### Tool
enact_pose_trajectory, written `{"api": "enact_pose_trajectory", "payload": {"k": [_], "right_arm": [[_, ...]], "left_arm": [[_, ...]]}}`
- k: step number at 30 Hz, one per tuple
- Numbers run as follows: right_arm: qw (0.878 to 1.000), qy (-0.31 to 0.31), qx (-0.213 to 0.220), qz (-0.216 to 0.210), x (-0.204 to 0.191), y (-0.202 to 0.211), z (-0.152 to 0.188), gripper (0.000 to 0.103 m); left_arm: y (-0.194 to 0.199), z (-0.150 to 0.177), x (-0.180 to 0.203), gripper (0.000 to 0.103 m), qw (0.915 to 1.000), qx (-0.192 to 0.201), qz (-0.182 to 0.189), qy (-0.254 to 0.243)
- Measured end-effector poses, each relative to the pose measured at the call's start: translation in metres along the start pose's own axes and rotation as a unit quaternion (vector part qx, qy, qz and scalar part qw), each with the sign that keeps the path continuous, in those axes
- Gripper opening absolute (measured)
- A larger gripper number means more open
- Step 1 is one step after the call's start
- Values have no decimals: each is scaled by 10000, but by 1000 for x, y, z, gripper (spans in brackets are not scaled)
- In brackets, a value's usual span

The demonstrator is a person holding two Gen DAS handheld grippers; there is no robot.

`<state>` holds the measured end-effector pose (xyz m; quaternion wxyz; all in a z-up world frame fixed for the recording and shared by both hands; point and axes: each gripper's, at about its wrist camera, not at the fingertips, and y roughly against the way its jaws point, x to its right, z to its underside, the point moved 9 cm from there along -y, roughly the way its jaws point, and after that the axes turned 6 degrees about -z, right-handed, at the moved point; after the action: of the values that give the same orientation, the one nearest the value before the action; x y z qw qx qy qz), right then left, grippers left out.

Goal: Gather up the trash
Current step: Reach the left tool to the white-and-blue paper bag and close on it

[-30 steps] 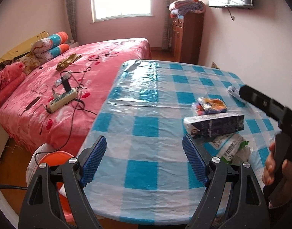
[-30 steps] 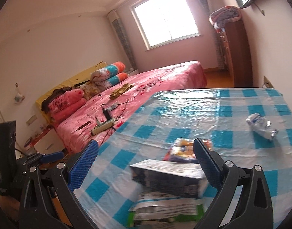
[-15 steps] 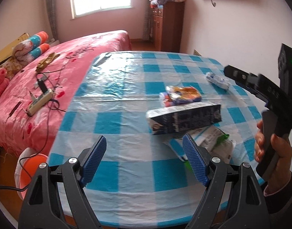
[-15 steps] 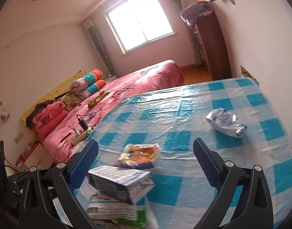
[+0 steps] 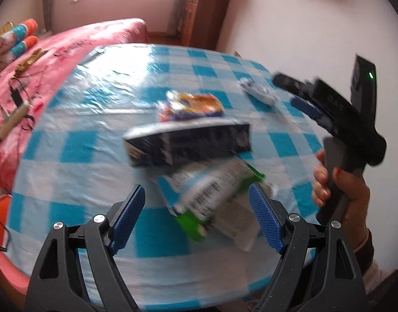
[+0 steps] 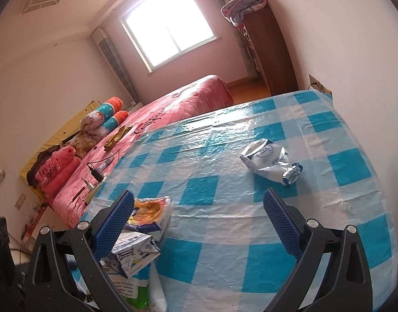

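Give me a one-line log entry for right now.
stage: approach | left hand-held gripper: open, over green-white wrapper | right hand-held gripper: open, empty | crumpled white pouch: on table

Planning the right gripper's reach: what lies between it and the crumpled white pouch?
Only bare checked tablecloth lies between the right gripper and the crumpled white pouch, shown in the right wrist view.

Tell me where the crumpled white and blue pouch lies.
Right wrist view: the pouch lies alone on the checked tablecloth, ahead of the gripper's right finger.
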<state>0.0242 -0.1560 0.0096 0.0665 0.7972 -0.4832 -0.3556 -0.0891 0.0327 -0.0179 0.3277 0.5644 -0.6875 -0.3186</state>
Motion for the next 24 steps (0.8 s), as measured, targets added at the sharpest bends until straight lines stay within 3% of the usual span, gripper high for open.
{"api": "enact_pose_trajectory", "payload": {"k": [9,24], "right_arm": [[9996,-50,-224,-152,3,-9,10,98],[9959,-781,-265,369,73,-10,4,98]], "left_arm": [[-23,5,13,83,9999,-149,-38,-9],[-60,-27,61,83,9981,-77,415,-444]]}}
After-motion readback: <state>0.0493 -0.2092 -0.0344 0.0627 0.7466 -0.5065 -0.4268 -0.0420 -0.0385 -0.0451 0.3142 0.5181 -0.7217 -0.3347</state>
